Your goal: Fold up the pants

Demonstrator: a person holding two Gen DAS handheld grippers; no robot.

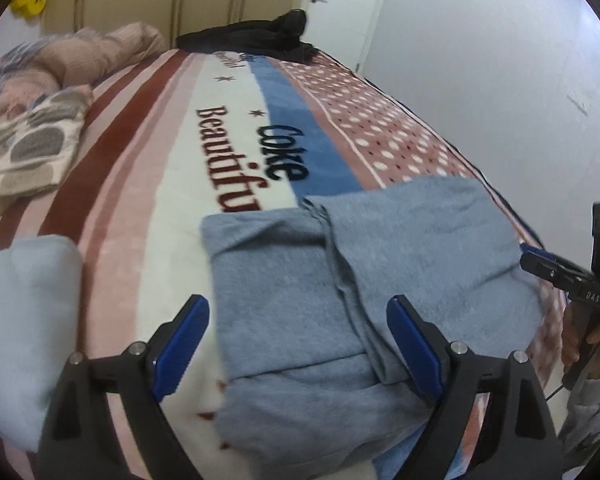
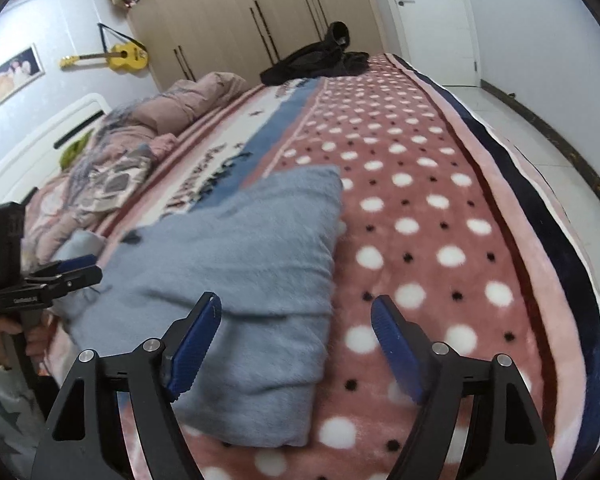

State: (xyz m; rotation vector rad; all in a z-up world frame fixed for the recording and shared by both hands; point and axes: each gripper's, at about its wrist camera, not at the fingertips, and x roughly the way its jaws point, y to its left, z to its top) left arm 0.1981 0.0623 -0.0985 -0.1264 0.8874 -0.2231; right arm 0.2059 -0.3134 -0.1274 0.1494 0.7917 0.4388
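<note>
Grey-blue pants (image 1: 340,272) lie folded over on the patterned bed blanket (image 1: 180,152) near its front edge. They also show in the right wrist view (image 2: 252,264). My left gripper (image 1: 298,344) is open and empty, its blue pads spread just above the near part of the pants. My right gripper (image 2: 296,340) is open and empty over the pants' right edge. It shows from the side at the right of the left wrist view (image 1: 540,262). The left gripper shows at the left of the right wrist view (image 2: 80,270).
A folded light-blue garment (image 1: 28,320) lies at the left. Pillows and a pink quilt (image 1: 60,64) sit at the head end. A black garment (image 1: 260,36) lies at the far end. The bed's right edge (image 2: 560,248) drops to a tiled floor.
</note>
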